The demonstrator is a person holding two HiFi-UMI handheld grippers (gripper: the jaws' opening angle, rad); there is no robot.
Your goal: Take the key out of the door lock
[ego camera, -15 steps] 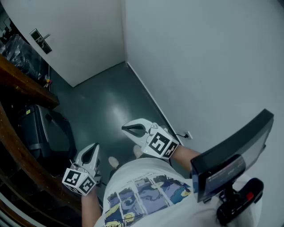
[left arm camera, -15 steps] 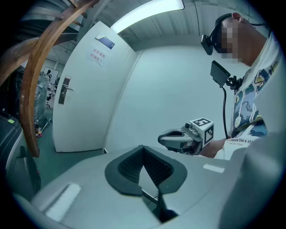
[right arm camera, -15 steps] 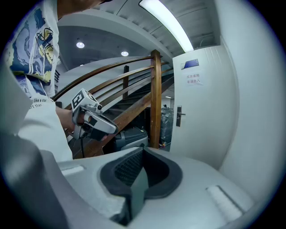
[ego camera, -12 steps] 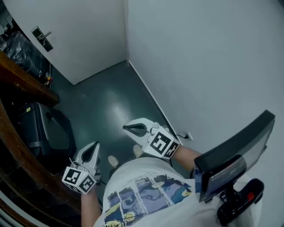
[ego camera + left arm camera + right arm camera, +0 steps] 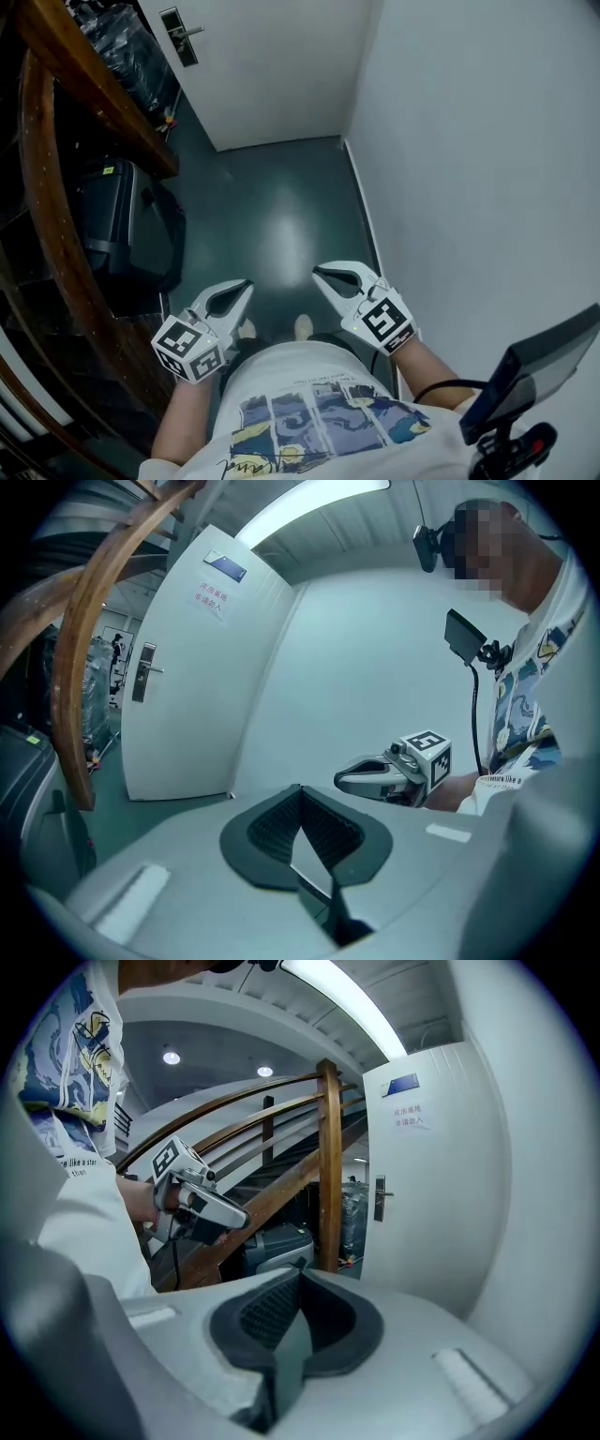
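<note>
Nearest, at my waist: my left gripper (image 5: pixel 242 286) and right gripper (image 5: pixel 321 273), each with its fingers pressed together on nothing, pointing forward over the glossy dark-green floor (image 5: pixel 281 206). Far end: the white door (image 5: pixel 281 75), bearing its dark metal lock plate and lever handle (image 5: pixel 180 37). The key there is too small to make out.

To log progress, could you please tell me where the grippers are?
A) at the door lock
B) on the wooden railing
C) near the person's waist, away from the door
C: the left gripper and right gripper hang shut by the waist; the door lock is far ahead.
</note>
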